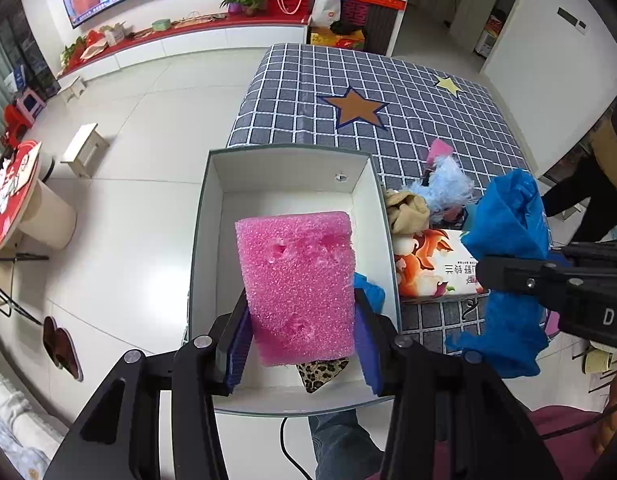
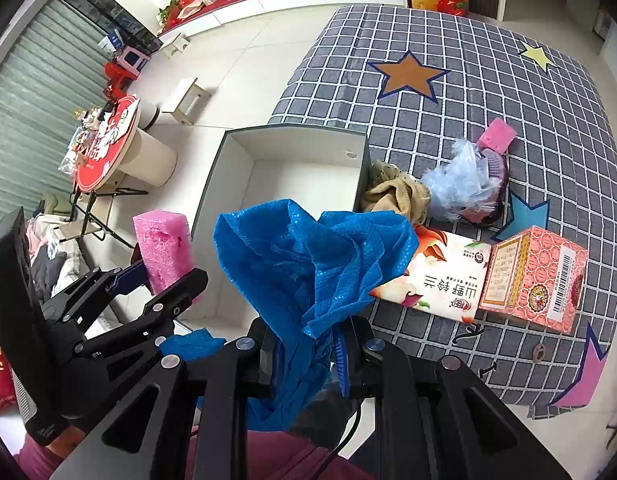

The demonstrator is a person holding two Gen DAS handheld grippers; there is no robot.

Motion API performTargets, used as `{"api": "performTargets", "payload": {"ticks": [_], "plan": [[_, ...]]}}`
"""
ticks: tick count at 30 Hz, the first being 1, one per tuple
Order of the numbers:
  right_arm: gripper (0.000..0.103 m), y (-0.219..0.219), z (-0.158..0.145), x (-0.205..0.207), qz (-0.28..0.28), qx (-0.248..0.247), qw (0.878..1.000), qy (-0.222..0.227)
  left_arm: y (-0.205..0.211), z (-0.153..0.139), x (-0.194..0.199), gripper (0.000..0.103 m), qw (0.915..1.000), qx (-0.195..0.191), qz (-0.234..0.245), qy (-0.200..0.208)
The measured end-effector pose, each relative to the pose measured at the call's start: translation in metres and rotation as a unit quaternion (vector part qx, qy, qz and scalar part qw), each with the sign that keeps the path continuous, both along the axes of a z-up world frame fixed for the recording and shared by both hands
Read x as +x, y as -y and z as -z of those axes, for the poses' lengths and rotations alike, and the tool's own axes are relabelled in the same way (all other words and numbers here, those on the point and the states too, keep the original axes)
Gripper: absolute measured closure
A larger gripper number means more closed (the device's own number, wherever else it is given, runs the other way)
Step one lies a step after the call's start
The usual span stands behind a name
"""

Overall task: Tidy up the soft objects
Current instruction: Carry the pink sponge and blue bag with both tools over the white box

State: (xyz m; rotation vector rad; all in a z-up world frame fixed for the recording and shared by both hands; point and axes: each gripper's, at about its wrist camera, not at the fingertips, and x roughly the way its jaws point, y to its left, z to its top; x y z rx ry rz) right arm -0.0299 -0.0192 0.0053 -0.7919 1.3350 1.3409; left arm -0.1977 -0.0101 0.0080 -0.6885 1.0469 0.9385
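Bench (image 1: 408,92), covered by a grey cloth checked in white with star patches, carries everything. At its near left edge stands an open white box (image 1: 364,200) with a grey rim; a leopard-print scrap (image 1: 320,372) and a piece of blue fabric (image 1: 370,290) lie inside it. Left hand-held gripper (image 1: 300,344) hangs over the box, its blue pads pinching the lower end of a pink foam block (image 1: 296,280), which stands upright above the box floor. Right hand-held gripper (image 2: 308,356), just right of the left one, has its jaws pressed nearly together on a crumpled blue mesh cloth (image 2: 316,264), which billows above the fingers and trails below them. On the cloth beside the box, in falling size: a flat printed tissue pack (image 2: 440,280), a pink patterned carton (image 2: 536,276) touching its right side, a pale blue fluffy item (image 2: 460,184), a beige cloth (image 2: 396,196) against the box wall, and a small pink foam piece (image 2: 496,136).
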Motion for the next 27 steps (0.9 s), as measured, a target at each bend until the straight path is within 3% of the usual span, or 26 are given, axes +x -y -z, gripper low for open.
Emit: {"api": "performTargets", "payload": {"ticks": [27], "plan": [[0.082,-0.024,0.004,-0.030,-0.057,-0.005,0.998,-0.001,-0.010,0.004,-0.025,0.053,0.9990,-0.007,-0.044,-0.006]]}}
